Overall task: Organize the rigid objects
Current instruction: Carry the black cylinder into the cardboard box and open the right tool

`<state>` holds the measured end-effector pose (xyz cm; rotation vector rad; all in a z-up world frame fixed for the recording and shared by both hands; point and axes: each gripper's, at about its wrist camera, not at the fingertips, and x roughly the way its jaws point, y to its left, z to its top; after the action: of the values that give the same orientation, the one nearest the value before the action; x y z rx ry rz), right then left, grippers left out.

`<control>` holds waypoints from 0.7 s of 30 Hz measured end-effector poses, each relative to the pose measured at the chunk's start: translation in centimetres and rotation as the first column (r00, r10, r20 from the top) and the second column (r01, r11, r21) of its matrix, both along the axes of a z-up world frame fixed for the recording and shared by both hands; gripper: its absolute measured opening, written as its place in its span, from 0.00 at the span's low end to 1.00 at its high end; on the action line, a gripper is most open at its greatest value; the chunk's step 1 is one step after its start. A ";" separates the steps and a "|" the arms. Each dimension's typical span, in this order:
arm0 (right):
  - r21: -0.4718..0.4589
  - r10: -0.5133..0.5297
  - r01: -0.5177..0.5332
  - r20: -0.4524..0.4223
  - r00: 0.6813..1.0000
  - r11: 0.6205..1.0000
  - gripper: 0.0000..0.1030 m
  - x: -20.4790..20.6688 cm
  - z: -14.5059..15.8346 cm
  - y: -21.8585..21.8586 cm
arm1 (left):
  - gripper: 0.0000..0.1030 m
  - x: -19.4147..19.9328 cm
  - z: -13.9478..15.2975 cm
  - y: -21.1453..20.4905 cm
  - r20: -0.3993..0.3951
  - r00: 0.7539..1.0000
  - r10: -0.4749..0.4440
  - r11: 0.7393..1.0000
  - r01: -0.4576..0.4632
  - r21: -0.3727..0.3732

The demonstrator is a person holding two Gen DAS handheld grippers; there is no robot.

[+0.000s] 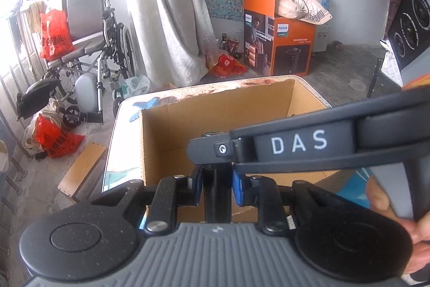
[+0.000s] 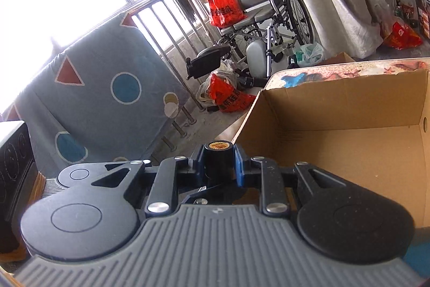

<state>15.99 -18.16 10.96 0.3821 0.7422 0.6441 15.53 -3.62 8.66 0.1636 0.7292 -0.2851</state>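
Two claws are clenching at once, and we are judging this to be the carrying step: the piece is up off the bench and heading for the cardboard box [image 1: 172, 141]. Our left claw [image 1: 216, 179] is gripping a black bar [image 1: 217, 201] between its blue pads. Our right claw [image 2: 220, 166] is pinching a black cylinder [image 2: 217, 152] with an orange sticker on its end cap. We cannot tell whether these are two parts of one object, though the right tool is crossing just above the left claw's pads, so that is looking likely. In both views the held piece is hanging at the near edge of the open box, whose visible floor is showing nothing inside.

Next, we are thinking the move calls for carrying the piece over the box wall, lowering it to the floor of the box, and loosening both grips together so it is not tipping.

The box is sitting on a bench [image 1: 126, 109] with a worn, paint-stained top. Around it the room is looking cluttered: a wheelchair [image 1: 88, 26] holding a red bag, a pale curtain [image 1: 166, 4], an orange carton [image 1: 279, 45] on the concrete floor, and a blue cloth with circles and triangles [image 2: 107, 71] leaning by a window railing.
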 end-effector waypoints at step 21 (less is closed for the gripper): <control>-0.133 0.068 -0.138 -0.429 0.900 0.981 0.22 18.8 -13.2 5.8 | 0.33 11.0 -5.9 1.7 -0.239 0.968 0.074 0.996 -0.059 0.069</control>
<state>34.79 -12.37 -2.23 0.3383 1.2309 0.6018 26.58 -1.93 2.74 0.1636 0.9842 -0.2208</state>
